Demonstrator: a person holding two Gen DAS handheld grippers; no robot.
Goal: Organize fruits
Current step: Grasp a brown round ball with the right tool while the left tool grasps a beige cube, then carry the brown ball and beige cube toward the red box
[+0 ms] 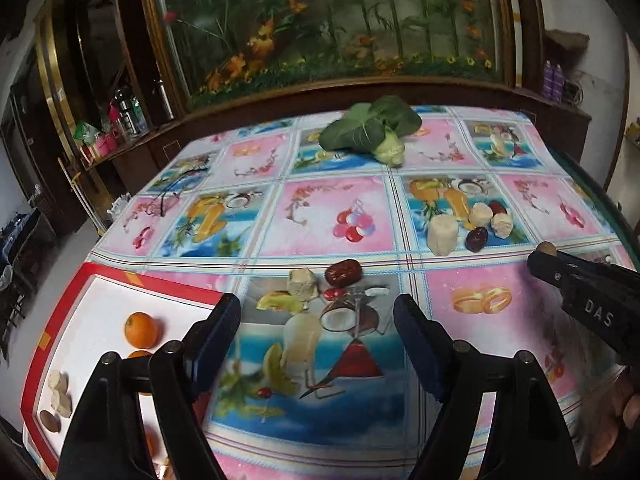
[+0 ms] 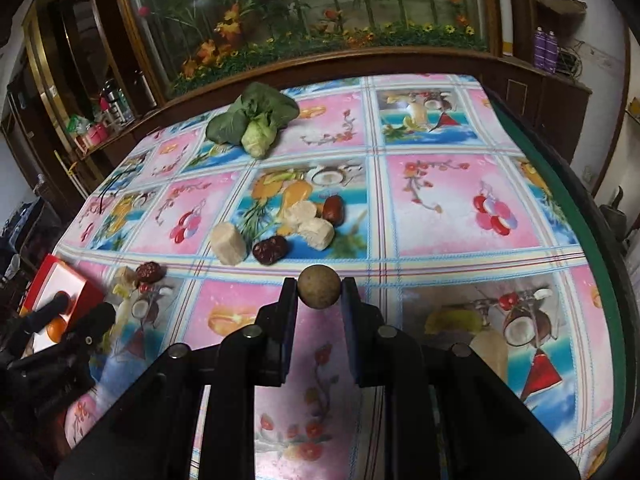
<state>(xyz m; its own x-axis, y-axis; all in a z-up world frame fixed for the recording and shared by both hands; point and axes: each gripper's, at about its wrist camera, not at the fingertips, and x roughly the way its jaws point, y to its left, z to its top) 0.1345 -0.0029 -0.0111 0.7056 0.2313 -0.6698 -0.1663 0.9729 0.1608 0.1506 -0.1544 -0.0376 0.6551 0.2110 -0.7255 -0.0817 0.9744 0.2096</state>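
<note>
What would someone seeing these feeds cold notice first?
Probably the right gripper clamping a small round brown fruit above the loud fruit-print tablecloth. Next, the leafy green vegetable at the table's far side, with the aquarium behind it. Then the red-rimmed tray at the near left, holding an orange, beside the open left gripper.

Left gripper (image 1: 318, 322) agape, right gripper (image 2: 319, 294) clamped

left gripper (image 1: 318, 320): black jaws, silver screws | right gripper (image 2: 319, 300): black, "DAS" marking

Three red dates (image 2: 271, 249), one orange (image 1: 140, 329)
</note>
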